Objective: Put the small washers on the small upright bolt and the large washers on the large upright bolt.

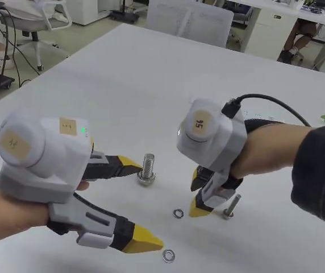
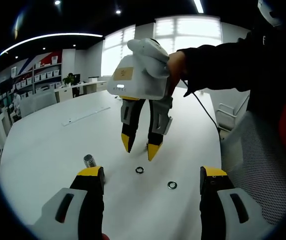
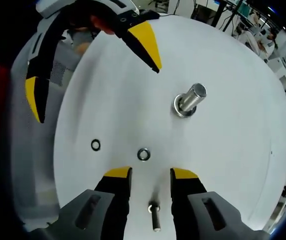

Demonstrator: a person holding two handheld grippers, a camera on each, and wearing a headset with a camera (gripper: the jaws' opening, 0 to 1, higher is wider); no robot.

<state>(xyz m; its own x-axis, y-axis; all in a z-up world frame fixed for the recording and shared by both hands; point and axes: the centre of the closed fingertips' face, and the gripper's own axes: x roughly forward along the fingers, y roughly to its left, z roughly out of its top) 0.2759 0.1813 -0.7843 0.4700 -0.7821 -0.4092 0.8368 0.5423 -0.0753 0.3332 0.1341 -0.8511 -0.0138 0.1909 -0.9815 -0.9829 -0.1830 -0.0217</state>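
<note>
The large bolt [image 1: 146, 169] stands upright on the white table [image 1: 128, 85], close to the upper jaw of my left gripper [image 1: 136, 203], which is open wide and holds nothing. One washer [image 1: 178, 213] lies flat between the two grippers and a second washer [image 1: 169, 255] lies by the left gripper's lower tip. My right gripper [image 1: 197, 193] points down, open and holding nothing, with the small bolt [image 1: 230, 206] just to its right. In the right gripper view the small bolt [image 3: 154, 215] stands between the jaws of my right gripper [image 3: 151, 173], and a washer [image 3: 143, 154] lies just ahead.
A grey chair [image 1: 191, 20] stands at the table's far edge and an office chair [image 1: 32, 17] with cables at the far left. A black cable [image 1: 265, 99] runs from the right gripper. A long pale strip [image 2: 85, 116] lies farther along the table.
</note>
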